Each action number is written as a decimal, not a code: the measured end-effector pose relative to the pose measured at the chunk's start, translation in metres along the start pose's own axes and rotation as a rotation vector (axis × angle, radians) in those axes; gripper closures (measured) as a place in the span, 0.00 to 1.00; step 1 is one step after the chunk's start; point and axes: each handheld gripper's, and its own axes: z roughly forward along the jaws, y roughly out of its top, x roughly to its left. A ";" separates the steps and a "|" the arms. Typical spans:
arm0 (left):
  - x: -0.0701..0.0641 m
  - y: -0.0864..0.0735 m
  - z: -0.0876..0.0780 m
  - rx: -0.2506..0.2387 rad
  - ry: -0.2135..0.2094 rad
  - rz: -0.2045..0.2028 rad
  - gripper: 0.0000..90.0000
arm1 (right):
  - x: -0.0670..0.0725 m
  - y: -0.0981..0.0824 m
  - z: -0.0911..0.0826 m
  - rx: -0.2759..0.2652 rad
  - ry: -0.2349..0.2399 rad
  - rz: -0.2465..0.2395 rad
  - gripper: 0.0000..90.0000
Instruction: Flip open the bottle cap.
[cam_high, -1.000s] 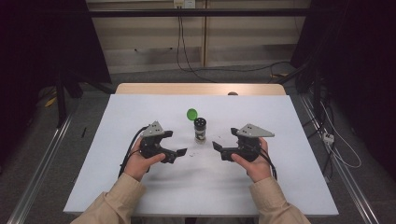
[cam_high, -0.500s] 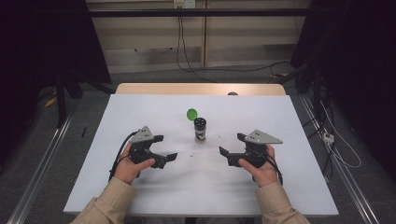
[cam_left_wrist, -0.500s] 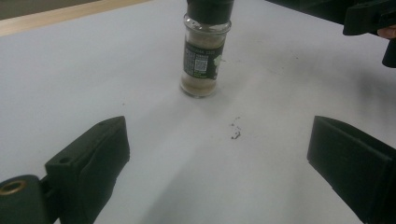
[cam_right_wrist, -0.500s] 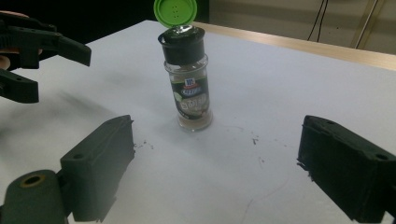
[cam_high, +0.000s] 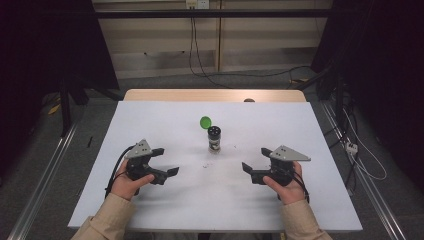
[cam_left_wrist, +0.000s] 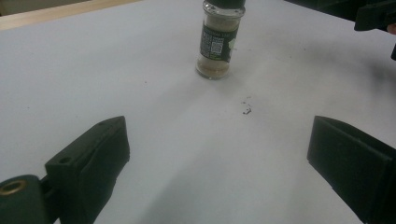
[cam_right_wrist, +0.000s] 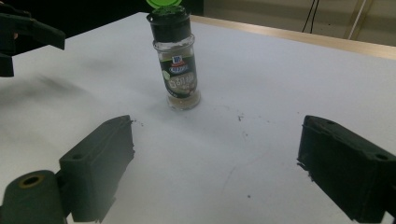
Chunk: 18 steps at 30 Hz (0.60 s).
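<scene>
We have drawn our left gripper (cam_high: 162, 161) and right gripper (cam_high: 248, 173) back and outward; both jaws gape wide, empty. The spice jar (cam_high: 214, 139) stands upright ahead, between them, well apart from each.

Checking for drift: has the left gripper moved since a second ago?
Yes. The left gripper has pulled back toward the person and leftward, away from the spice jar.
</scene>
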 end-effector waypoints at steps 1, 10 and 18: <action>0.000 0.000 -0.001 0.003 0.005 0.004 0.06 | 0.000 -0.001 -0.001 0.003 -0.001 0.001 0.11; 0.001 -0.007 -0.008 0.008 0.025 0.003 0.06 | -0.005 -0.010 -0.010 -0.002 -0.015 0.014 0.11; 0.000 -0.011 -0.015 0.012 0.034 0.005 0.06 | -0.011 -0.016 -0.019 0.001 -0.034 0.015 0.11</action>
